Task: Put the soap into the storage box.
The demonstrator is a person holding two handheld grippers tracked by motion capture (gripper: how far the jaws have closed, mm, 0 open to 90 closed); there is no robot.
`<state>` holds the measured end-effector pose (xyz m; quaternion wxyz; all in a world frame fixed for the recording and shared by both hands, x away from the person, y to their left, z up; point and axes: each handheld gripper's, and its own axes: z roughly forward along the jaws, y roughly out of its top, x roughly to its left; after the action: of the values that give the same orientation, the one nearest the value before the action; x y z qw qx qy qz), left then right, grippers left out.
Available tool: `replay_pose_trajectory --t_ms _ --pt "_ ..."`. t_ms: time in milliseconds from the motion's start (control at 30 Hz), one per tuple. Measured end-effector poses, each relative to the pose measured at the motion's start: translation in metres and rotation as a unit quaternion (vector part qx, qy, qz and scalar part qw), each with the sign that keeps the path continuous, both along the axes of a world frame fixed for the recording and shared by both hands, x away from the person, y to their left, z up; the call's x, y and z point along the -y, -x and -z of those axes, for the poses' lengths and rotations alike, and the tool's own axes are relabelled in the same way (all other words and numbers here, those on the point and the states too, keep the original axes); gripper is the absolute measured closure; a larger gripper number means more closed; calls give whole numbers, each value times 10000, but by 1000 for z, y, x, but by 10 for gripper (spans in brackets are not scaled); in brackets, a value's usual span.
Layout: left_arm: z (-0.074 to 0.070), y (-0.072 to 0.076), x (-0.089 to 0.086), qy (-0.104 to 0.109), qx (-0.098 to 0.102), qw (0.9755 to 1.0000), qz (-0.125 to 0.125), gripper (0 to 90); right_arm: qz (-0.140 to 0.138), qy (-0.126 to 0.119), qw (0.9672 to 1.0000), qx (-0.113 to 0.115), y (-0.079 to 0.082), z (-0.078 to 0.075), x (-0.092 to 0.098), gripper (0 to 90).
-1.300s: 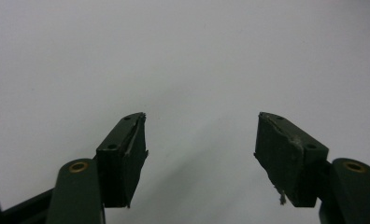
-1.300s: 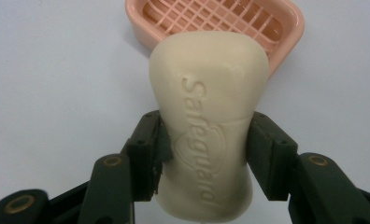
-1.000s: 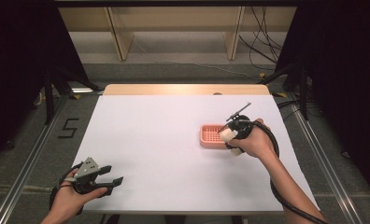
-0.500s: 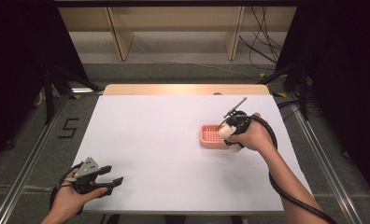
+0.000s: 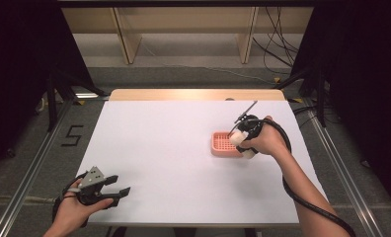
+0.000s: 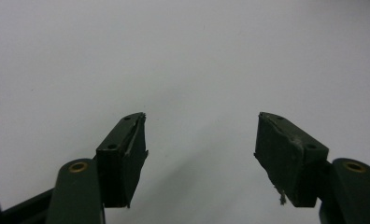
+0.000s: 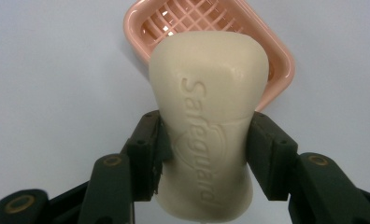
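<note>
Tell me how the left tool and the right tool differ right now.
The right tool is shut on a cream soap bar; the left tool stands open with nothing between its jaws. The right tool is held over the pink soap dish at the table's right side; the left tool sits near the front left edge, over bare white surface. Both have black jaws, and each is held in one hand.
</note>
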<state>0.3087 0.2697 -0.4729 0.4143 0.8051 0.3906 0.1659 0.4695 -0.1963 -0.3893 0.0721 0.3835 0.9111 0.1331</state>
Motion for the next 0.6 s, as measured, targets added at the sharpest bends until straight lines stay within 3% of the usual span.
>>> replay_pose_trajectory --t_ms 600 --pt "1 0 1 122 -59 9999 -59 332 -264 185 9995 -25 -9 2 -3 507"
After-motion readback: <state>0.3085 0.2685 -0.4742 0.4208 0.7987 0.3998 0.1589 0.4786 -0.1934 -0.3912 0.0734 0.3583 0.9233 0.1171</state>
